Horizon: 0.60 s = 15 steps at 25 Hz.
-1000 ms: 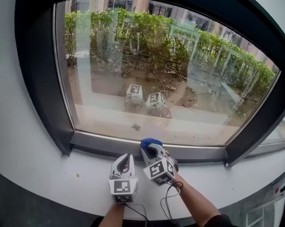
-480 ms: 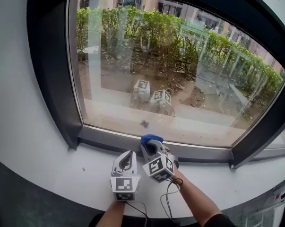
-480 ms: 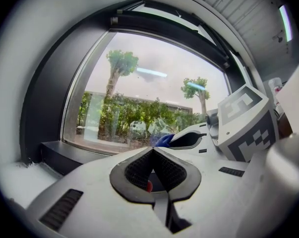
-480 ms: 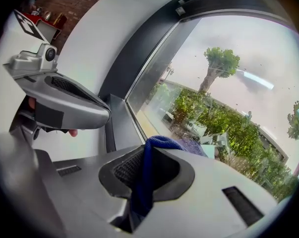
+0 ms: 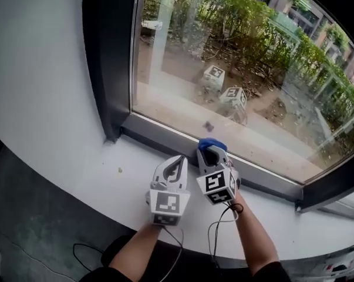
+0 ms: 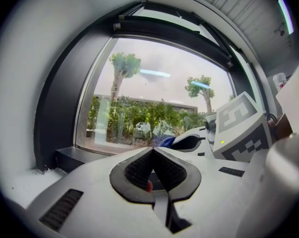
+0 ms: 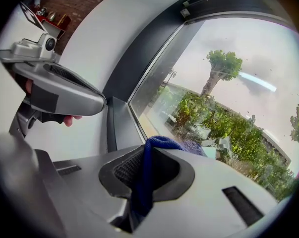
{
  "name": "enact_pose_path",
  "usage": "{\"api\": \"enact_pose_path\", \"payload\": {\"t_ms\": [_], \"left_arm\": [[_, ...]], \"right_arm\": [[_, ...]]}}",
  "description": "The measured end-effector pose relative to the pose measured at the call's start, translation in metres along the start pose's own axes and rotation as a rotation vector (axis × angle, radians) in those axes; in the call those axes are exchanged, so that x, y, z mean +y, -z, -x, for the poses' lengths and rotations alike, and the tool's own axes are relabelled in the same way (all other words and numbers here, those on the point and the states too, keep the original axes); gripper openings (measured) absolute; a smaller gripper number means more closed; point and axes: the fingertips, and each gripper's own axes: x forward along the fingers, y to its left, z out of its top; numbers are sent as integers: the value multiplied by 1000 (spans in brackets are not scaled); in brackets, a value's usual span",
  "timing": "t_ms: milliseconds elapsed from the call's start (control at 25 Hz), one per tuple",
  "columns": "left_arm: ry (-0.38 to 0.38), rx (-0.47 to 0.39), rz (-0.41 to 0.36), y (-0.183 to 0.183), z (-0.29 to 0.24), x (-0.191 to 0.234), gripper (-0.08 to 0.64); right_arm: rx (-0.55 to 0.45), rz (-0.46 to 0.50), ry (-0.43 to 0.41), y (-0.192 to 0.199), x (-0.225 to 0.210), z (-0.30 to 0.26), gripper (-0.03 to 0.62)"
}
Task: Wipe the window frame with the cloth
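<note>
Head swung left over last second; grippers barely moved along rail. Right gripper [image 5: 211,150] pinches cloth [image 5: 212,143] against bottom window frame [image 5: 159,138]. Left gripper [image 5: 179,160] jaws pressed together, empty, above sill [image 5: 94,169]. Judgement: wipe hardly advancing.

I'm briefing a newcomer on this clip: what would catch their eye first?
The bright blue cloth, clamped in the right gripper at the bottom rail of the dark grey window frame, stands out first. Behind it the large glass pane shows green hedges; beside it the left gripper, shut and empty, sits over the white sill.
</note>
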Motion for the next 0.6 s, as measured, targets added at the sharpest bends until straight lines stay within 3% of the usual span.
{"api": "enact_pose_path", "payload": {"t_ms": [360, 480, 600], "left_arm": [[-58, 26, -19, 1, 12, 21, 5], [-67, 42, 30, -3, 15, 27, 5], [-85, 47, -7, 3, 13, 32, 5]], "right_arm": [[-45, 1, -35, -22, 11, -12, 23], [-56, 0, -48, -28, 14, -17, 23], [-56, 1, -60, -29, 17, -18, 23]]}}
